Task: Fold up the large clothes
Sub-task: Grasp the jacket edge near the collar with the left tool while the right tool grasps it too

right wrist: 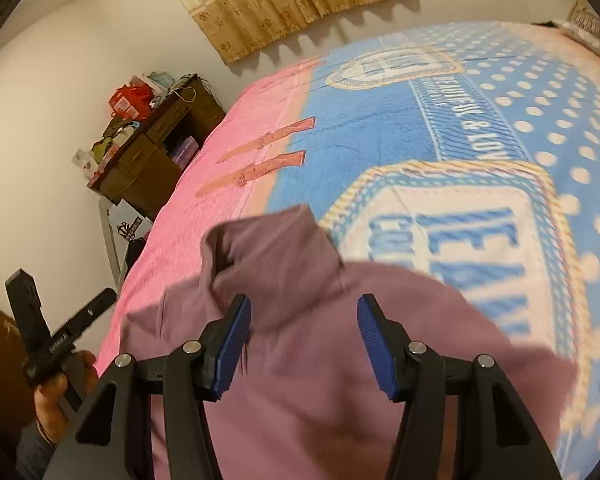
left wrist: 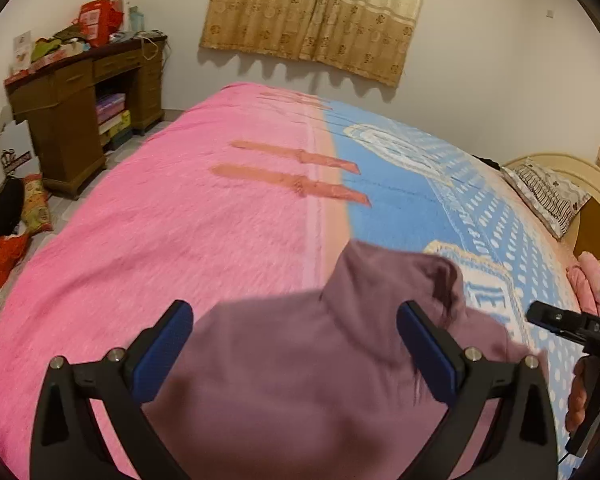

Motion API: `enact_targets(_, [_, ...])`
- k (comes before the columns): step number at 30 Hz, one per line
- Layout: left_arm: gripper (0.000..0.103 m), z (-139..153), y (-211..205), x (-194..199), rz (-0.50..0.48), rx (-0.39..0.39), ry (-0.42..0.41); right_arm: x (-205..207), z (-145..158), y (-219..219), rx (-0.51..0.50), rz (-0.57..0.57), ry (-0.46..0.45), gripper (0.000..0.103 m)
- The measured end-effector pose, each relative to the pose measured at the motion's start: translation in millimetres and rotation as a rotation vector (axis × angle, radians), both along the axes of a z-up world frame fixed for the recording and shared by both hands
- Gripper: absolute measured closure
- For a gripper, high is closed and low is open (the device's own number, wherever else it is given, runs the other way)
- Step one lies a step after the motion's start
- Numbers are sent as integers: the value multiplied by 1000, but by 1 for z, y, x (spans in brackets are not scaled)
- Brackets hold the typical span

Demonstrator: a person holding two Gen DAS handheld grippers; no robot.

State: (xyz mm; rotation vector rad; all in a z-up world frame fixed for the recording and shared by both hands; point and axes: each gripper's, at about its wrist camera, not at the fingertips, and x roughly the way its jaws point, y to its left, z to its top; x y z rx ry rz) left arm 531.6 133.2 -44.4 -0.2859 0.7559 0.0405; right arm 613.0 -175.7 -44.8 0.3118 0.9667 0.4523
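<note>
The mauve turtleneck top (left wrist: 308, 368) is spread on the near edge of the bed, its high collar (left wrist: 384, 276) pointed away toward the far wall. The garment is seen lying mostly flat, with one bunched fold beside the collar; neither sleeve can be made out, and the hem is hidden below both views. No finished fold is shown, so the task is judged to be at its start: the sleeves and body are yet to be folded.

The left gripper (left wrist: 294, 350) is held over the chest of the top with jaws wide apart and nothing between them. The right gripper (right wrist: 304, 344) is likewise held spread, empty, just below the collar.

Beneath the garment, the pink and blue blanket (left wrist: 204, 216) is seen covering the bed. Further off, a cluttered wooden desk (left wrist: 80, 112) and a beige curtain (left wrist: 312, 16) are visible by the wall.
</note>
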Motion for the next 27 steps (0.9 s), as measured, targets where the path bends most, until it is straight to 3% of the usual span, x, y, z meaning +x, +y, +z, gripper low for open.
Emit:
enact_targets(5, [0,-15,-17,45,-43,27,59,56,-11,22,18,-10,60,41])
enact_targets(12, [0,-35,-34,94,-32,32,138,107,-36,68,-131,42,108,40])
enact_targets(17, [0,-53,-53,105,-89,125,215,122,-49,84,-219,77,158,40])
enact_targets(19, [14,-57,-52,104,-106,148,226,122,-55,84,-262,89,171,46])
enact_targets(20, [20,-60,-47,101,-111,147,228,122,-58,81,-271,89,171,73])
enact_targets(22, [56,-63,-37,99,-132,99,231,118,-59,74,-259,98,163,90])
enact_targets(24, [84,-65,-35,94,-195,41,231,107,-57,68,-273,114,126,94])
enact_targets(27, [89,-51,-46,81,-239,79,165,93,-49,61,-278,113,85,95])
